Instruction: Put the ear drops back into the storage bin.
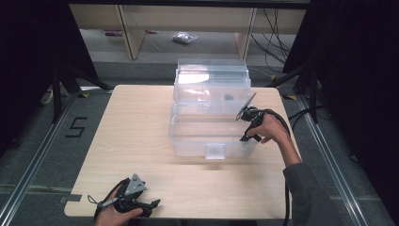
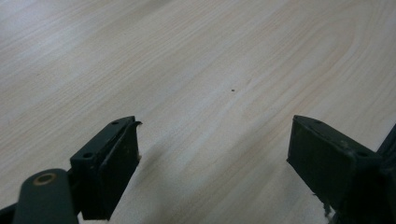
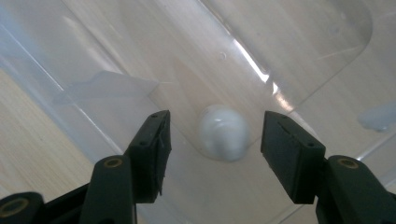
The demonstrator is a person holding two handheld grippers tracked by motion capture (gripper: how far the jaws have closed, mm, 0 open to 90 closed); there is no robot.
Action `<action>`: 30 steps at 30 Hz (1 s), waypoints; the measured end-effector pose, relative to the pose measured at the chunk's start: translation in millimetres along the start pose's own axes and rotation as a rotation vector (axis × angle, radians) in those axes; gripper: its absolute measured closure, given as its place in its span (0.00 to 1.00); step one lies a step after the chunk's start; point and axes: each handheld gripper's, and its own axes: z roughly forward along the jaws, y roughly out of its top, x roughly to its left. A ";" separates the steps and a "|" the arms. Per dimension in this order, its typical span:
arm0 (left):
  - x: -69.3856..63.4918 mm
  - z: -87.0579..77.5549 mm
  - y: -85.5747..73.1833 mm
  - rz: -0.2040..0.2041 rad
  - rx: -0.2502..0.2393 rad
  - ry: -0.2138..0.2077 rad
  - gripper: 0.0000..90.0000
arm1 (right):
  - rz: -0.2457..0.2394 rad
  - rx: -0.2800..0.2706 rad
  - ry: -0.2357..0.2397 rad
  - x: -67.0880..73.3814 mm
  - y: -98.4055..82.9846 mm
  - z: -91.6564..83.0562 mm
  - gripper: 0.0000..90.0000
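A clear plastic box (image 1: pixel 188 141) stands in the middle of the table, its lid (image 1: pixel 211 77) tipped up at the back. My right gripper (image 1: pixel 248 136) points down at the box's front right corner. In the right gripper view its jaws (image 3: pixel 215 133) stand apart on either side of a small white rounded object (image 3: pixel 223 140) that lies lower down, seen through clear plastic; the pads do not touch it. My left gripper (image 1: pixel 155 203) rests near the table's front left edge. Its jaws (image 2: pixel 215 149) are wide open over bare wood, with nothing between them.
A small dark item (image 1: pixel 229 98) shows through the box near its back right. A latch tab (image 1: pixel 215 151) sits on the box's front wall. Black stands (image 1: pixel 59 89) flank the table, and wooden shelf legs (image 1: pixel 134 33) rise behind it.
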 end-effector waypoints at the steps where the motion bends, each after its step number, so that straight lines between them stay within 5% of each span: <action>1: 0.0 0.0 0.0 0.000 0.000 0.000 0.18 | 0.007 -0.013 0.003 0.5 -0.1 -1.1 0.46; 30: 0.5 -0.1 -0.1 -0.002 0.000 -0.002 0.18 | -0.010 -0.139 -0.005 12.3 3.7 -43.3 0.38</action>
